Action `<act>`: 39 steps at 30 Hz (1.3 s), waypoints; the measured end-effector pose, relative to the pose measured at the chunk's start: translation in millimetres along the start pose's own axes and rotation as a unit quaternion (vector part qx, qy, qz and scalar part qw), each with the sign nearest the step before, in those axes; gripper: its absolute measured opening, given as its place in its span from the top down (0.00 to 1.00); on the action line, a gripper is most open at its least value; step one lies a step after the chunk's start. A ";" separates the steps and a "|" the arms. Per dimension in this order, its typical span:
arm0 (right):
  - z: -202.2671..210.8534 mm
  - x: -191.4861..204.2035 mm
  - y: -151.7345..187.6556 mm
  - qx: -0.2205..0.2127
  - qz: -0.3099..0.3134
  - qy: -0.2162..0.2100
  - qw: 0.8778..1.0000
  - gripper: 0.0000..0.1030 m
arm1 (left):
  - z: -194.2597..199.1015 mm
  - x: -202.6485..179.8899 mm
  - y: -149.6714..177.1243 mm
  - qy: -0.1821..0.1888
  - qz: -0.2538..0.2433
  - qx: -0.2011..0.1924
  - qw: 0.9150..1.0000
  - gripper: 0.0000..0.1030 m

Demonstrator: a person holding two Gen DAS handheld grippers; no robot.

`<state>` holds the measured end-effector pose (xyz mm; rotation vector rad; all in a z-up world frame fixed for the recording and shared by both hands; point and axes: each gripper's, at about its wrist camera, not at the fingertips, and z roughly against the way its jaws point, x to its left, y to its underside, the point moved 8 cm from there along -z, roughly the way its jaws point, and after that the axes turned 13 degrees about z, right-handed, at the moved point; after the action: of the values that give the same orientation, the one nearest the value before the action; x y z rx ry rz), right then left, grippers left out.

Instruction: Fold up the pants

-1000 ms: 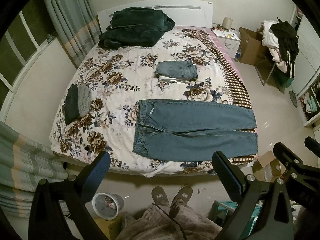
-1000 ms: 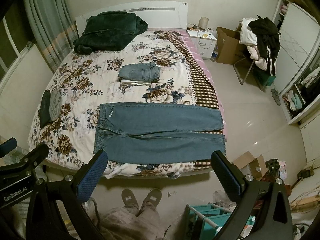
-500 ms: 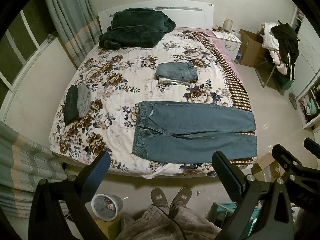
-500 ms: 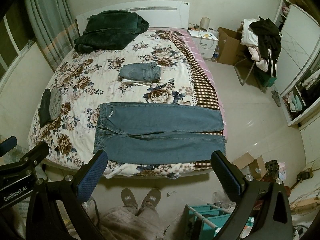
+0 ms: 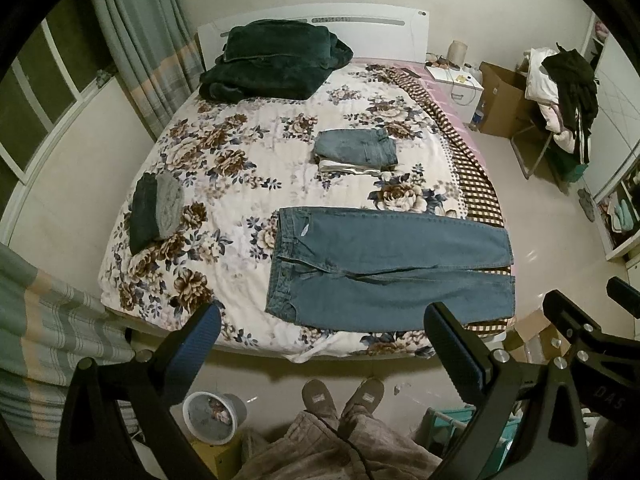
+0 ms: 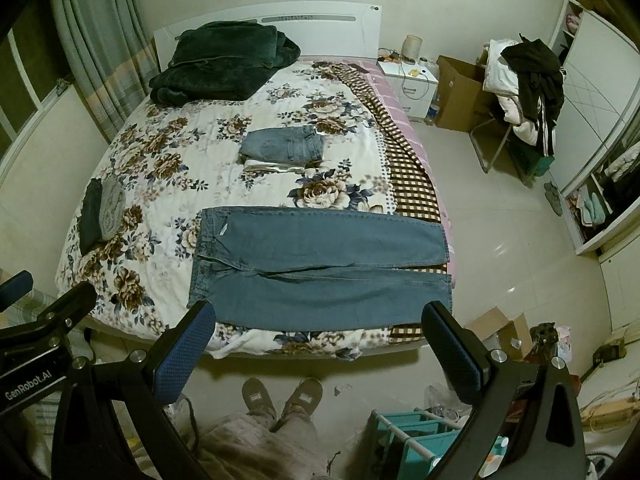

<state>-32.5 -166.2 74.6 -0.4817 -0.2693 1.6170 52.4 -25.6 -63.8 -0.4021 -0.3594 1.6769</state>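
The jeans [image 5: 384,268] lie spread flat across the bed's [image 5: 224,184] near edge, waistband left, legs reaching its right edge — unchanged over the last second. Both the left hand-held gripper [image 5: 320,340] and right hand-held gripper [image 6: 320,340] stay high, gaping wide, empty — folding hasn't started.

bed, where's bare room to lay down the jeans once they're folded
One free patch on the floral bedspread lies between the dark green blanket at the headboard, the folded grey and dark clothes at the left edge and the folded jeans stack. Another lies left of the spread jeans. The near right corner is crowded.
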 end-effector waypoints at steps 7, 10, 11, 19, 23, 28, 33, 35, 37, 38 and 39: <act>-3.5 4.4 -0.9 -0.001 -0.001 0.000 1.000 0.00 | 1.0 4.0 -30.3 0.002 0.002 -0.002 1.000 0.00; -3.1 4.6 -1.5 -0.001 0.000 0.000 1.000 0.00 | 1.2 3.0 -32.0 0.002 0.001 -0.004 1.000 0.00; -2.5 2.7 -2.5 0.000 0.000 -0.001 1.000 0.00 | 1.1 3.5 -31.7 0.002 0.001 -0.005 1.000 0.00; -2.7 6.0 -2.2 -0.001 -0.001 0.000 1.000 0.00 | 5.7 9.5 -36.9 0.003 0.004 -0.010 1.000 0.00; -1.8 3.1 -2.8 0.000 0.000 0.000 1.000 0.00 | 5.2 11.5 -33.9 0.004 0.002 -0.011 1.000 0.00; -4.2 6.4 -4.8 0.003 -0.005 0.000 1.000 0.00 | 3.7 12.2 -31.3 0.005 0.005 -0.010 1.000 0.00; -14.6 6.9 -22.4 0.006 -0.012 0.002 1.000 0.00 | 1.3 14.0 -27.2 0.001 0.005 -0.020 1.000 0.00; -18.9 3.1 -30.1 0.006 -0.018 0.011 1.000 0.00 | -5.4 13.9 -31.9 0.001 0.007 -0.022 1.000 0.00; -27.2 -1.2 -36.3 0.002 -0.029 0.026 0.999 0.00 | -20.8 17.9 -37.5 0.002 0.015 -0.029 0.999 0.00; -32.1 -6.7 -38.8 0.001 -0.035 0.036 0.999 0.00 | -28.1 18.3 -44.3 -0.001 0.017 -0.034 0.999 0.00; -38.6 -10.9 -41.5 0.001 -0.043 0.048 0.998 0.00 | -37.1 20.6 -52.0 -0.005 0.019 -0.039 0.999 0.00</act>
<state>22.5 -176.7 60.8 -0.5375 -0.2138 1.5053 112.5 2.3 -74.3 -0.4606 -0.4277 1.7054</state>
